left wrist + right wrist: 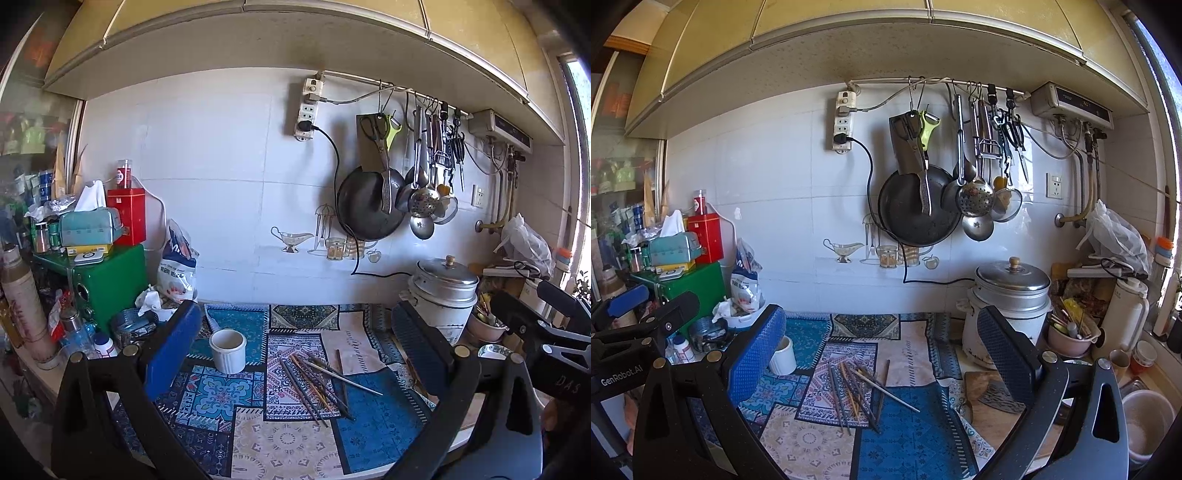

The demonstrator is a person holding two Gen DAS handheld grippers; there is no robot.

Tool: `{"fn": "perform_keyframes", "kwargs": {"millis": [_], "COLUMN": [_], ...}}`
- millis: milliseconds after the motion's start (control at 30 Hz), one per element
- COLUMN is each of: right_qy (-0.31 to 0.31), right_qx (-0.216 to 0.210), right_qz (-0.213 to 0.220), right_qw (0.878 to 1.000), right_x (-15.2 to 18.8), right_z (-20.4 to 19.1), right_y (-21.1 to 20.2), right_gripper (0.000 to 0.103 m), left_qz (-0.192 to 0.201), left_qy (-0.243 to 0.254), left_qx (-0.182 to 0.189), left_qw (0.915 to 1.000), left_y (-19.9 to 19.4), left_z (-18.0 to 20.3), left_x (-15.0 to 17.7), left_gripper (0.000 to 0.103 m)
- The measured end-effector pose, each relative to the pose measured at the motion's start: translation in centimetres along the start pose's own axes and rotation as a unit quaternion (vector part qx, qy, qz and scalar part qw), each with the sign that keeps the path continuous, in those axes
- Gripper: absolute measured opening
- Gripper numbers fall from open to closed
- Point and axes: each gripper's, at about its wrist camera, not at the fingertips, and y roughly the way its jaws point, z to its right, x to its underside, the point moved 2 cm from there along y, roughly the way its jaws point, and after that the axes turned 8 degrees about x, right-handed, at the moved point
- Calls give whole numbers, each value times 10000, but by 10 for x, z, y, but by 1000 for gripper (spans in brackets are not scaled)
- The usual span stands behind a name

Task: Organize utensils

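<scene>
Several chopsticks (317,384) lie in a loose pile on the patterned counter mat (280,443); they also show in the right wrist view (860,391). A white ribbed cup (228,350) stands upright to their left, and in the right wrist view the cup (783,356) is partly hidden behind the left finger. My left gripper (295,354) is open and empty, held above the mat with the cup and chopsticks between its fingers. My right gripper (882,358) is open and empty, above the chopsticks.
A rice cooker (1008,306) stands at the back right, with a cutting board and cleaver (993,395) in front of it. A pink bowl of utensils (1071,332) and a thermos (1123,314) are at the right. A green box (114,280), bottles and a bag crowd the left. Pans and ladles (923,206) hang on the wall.
</scene>
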Motion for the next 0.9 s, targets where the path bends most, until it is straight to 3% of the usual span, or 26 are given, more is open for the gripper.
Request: {"fn": "perform_keyframes", "kwargs": {"millis": [900], "right_qy": [14], "right_qx": [-205], "right_qz": [82], "right_qw": [9998], "right_x": [-7], "right_z": [-7], "right_y": [5], "right_gripper": [103], "left_qz": [82], "left_qy": [22], "left_qx": [-194], "left_qw": [9998], "left_y": [0], "left_z": [-3], "left_x": [-2], "left_gripper": [103]}}
